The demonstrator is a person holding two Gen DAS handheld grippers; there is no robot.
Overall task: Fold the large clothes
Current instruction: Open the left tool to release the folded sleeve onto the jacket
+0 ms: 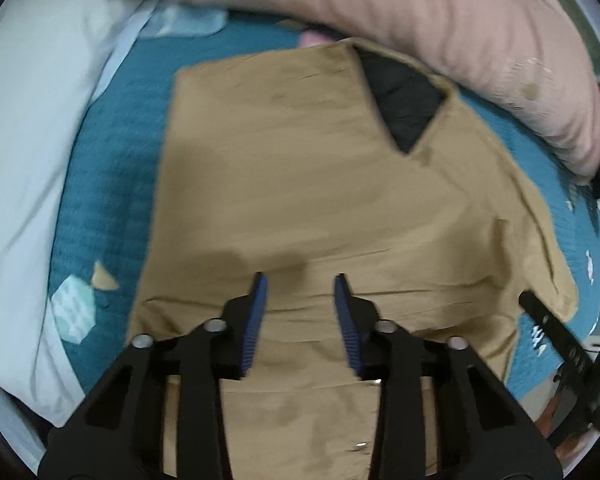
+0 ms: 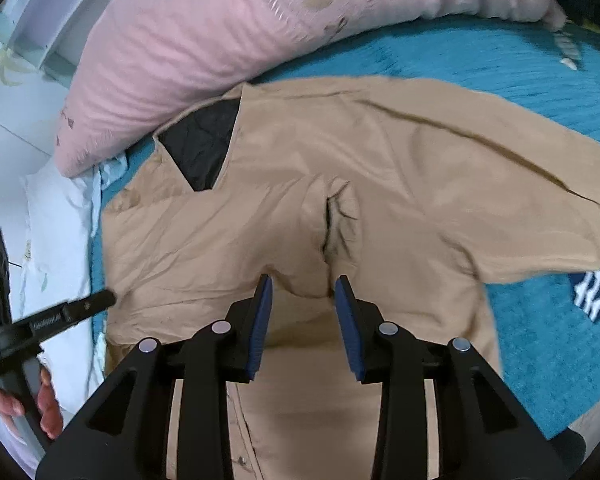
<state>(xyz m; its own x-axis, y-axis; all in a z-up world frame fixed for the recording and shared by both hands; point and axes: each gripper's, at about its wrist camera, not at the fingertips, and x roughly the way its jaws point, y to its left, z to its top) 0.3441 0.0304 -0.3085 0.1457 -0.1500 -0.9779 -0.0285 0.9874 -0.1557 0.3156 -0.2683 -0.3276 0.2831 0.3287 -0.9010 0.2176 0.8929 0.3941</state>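
Lying mid-frame on teal blanket [image 1: 112, 168], tan jacket [image 1: 300, 200], left gripper [image 1: 300, 292] and right gripper [image 2: 304, 292] both hovering spread, gripping nothing, pink pillow [image 2: 188, 48] along top.

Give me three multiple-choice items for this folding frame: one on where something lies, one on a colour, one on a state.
1. Where does the pink pillow lie relative to the tan jacket?
A. Beyond its collar end
B. On top of its sleeve
C. Under the jacket

2. What colour is the lining showing at the jacket's open collar?
A. White
B. Black
C. Red

3. What state is the right hand-held gripper in?
A. Clamped on a sleeve
C. Holding the pillow
B. Open, nothing between its pads

Answers:
1. A: the pillow curves along the teal bedspread past the collar, beside the jacket, not on it.
2. B: a dark, black triangle shows where the collar is turned back.
3. B: its blue pads stand apart above the fabric, gripping nothing.
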